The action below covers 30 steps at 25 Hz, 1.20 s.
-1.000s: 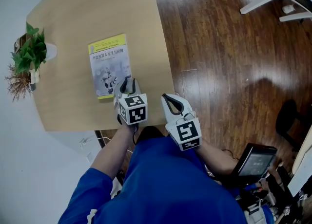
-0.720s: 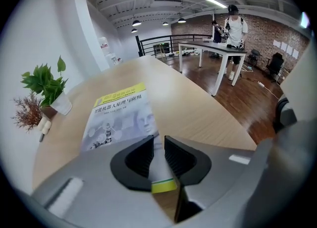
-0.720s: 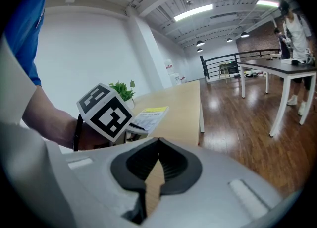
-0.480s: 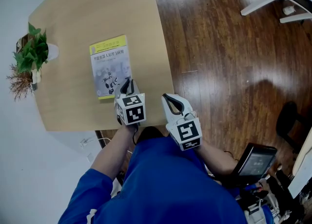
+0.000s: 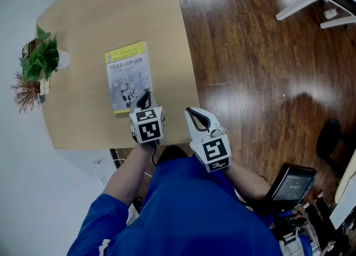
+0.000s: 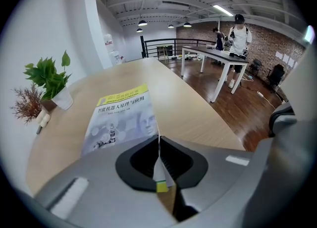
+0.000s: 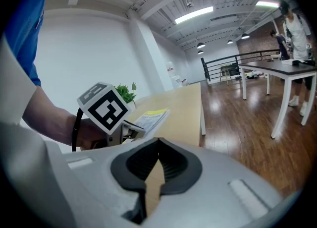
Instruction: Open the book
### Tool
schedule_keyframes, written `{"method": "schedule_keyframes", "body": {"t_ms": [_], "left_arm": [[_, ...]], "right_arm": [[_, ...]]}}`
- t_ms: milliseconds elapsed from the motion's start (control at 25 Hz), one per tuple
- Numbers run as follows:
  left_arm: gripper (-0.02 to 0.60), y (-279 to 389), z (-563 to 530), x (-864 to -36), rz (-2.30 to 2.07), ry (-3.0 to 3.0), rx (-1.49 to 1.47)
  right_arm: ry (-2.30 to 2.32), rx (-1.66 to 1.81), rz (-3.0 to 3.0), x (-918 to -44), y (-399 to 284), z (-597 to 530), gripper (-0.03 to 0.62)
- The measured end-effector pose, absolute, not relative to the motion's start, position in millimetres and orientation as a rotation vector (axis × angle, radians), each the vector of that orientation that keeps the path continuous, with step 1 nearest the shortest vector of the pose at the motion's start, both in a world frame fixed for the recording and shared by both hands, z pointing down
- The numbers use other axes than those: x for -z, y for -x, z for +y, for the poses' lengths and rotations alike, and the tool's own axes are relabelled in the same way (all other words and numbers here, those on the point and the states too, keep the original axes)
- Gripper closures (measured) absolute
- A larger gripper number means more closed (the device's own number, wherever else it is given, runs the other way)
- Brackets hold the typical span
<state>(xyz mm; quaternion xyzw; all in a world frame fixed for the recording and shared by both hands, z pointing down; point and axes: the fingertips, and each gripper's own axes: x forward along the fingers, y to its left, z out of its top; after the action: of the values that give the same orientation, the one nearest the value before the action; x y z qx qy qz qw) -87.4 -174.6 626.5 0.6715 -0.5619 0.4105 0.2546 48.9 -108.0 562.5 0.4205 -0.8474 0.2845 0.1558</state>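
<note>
Blue short-sleeved shirt (image 5: 200, 210), black wrist cord (image 7: 75, 129)

The left gripper (image 6: 158, 142) just closed, pinching the book (image 6: 120, 118) by its cover.

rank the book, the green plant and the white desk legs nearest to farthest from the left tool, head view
1. book, at the left tool, whose jaws have just been closing on its near corner.
2. green plant, at the left edge of the table.
3. white desk legs, on the floor, top right.
</note>
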Motion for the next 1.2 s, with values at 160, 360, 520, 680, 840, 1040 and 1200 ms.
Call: {"method": "schedule_keyframes", "body": {"t_ms": [160,360,520,680,840,1040,1200], "left_arm": [[0.565,86.8,-173.6,-629.1,-1.51,-1.829,-1.17],[0.557,83.1,-173.2,-632.7,-1.482,-1.858,-1.286],[0.551,83.7,-173.1,-634.3,-1.468,-1.863,-1.327],[0.539,86.1,-172.7,-635.1,-1.457,-1.857,-1.339],[0.535,87.8,-173.0,-635.0,-1.442,-1.85,-1.339],[0.56,89.5,-174.1,-629.3,-1.429,-1.843,-1.324],[0.563,89.4,-172.8,-617.3,-1.429,-1.856,-1.301]], "right_arm": [[-1.204,-0.81,-2.429,-562.3,-50.5,-108.4,0.591],[-1.217,-0.814,-2.429,-560.9,-53.8,-109.5,0.591],[-1.218,-0.819,-2.432,-562.9,-55.1,-108.6,0.591],[-1.225,-0.813,-2.431,-563.2,-56.4,-109.7,0.591],[-1.24,-0.804,-2.447,-564.1,-57.2,-110.6,0.591],[-1.253,-0.794,-2.453,-557.3,-58.8,-113.9,0.591],[-1.253,-0.79,-2.462,-549.3,-61.6,-112.4,0.591]]}}
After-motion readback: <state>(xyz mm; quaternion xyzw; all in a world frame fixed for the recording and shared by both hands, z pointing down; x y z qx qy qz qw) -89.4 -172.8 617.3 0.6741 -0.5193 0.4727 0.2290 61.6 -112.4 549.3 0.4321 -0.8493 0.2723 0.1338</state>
